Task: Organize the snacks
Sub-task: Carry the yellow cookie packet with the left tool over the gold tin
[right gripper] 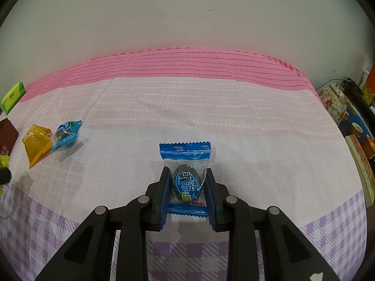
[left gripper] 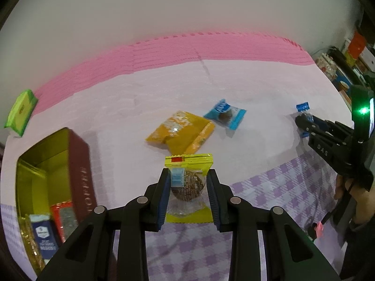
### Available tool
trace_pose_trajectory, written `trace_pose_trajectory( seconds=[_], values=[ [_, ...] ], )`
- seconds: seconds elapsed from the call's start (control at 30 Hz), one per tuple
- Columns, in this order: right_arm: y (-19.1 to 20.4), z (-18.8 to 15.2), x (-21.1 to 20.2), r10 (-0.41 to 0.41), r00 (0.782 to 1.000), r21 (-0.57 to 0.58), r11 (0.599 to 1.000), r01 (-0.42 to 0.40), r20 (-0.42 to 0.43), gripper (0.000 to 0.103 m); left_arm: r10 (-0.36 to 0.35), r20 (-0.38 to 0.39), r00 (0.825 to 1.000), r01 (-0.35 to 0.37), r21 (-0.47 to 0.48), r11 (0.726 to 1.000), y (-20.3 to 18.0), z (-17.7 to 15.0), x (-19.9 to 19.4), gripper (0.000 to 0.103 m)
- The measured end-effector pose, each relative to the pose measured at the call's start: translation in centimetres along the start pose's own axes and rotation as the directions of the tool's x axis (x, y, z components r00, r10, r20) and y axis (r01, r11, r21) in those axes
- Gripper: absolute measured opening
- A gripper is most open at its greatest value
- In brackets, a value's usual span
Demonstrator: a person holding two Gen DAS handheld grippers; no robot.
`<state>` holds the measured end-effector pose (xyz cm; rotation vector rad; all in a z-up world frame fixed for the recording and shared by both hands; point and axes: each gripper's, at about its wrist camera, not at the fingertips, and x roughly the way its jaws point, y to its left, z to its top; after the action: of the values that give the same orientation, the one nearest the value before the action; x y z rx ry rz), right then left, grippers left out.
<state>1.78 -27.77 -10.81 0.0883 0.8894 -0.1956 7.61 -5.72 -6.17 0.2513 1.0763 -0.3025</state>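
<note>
**A:** Holding two snacks at once. Left gripper (left gripper: 187,187) fingers are clamping the yellow-edged snack pack (left gripper: 187,180), a round brown treat inside a clear wrapper. Right gripper (right gripper: 186,187) fingers are clamping the blue snack pack (right gripper: 185,175) across its middle.

**B:** Where's the drop target?

**A:** The open tin box (left gripper: 54,175) is sitting near the left edge of the table (left gripper: 257,89), beside the left gripper. It's already holding a few packs at its near end. The far end is looking free.

**B:** What's still loose?

**A:** The orange pack (left gripper: 180,132) and the light-blue pack (left gripper: 225,114) are lying mid-table, just beside each other. The green pack (left gripper: 21,112) is sitting at the far-left corner.

**B:** Advice for the left drop?

**A:** My read: it's carrying toward the tin. Bring the pack over the free far end, clear the red wall, then lower before releasing. The wrapper's slippery and light, so dropping from height is risking a bounce off the rim.

**B:** And the right?

**A:** Keep it parked while the left is unloading, to avoid the grippers crossing over the tin.
</note>
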Motion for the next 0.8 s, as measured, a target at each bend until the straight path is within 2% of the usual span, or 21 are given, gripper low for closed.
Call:
trace_pose_trajectory(
  seconds=[0.23,0.5,0.63,0.8],
  values=[
    [0.0,0.0,-0.1,-0.002,1.0,0.0,1.0,0.002,0.0,0.025,0.029,0.033,0.999,-0.027,-0.06,0.998,3.5,0.6,-2.5,0.032],
    [0.0,0.0,-0.1,-0.003,1.0,-0.002,1.0,0.003,0.001,0.025,0.155,0.053,0.986,-0.143,-0.184,0.972,11.9,1.4,-4.1,0.032],
    [-0.2,0.0,-0.1,-0.002,1.0,-0.002,1.0,0.002,0.001,0.025,0.23,0.019,0.973,-0.219,-0.235,0.947,15.8,1.1,-3.4,0.032],
    [-0.2,0.0,-0.1,-0.002,1.0,-0.002,1.0,0.002,0.001,0.025,0.261,-0.039,0.964,-0.261,-0.289,0.921,19.5,0.5,-2.1,0.032]
  ],
)
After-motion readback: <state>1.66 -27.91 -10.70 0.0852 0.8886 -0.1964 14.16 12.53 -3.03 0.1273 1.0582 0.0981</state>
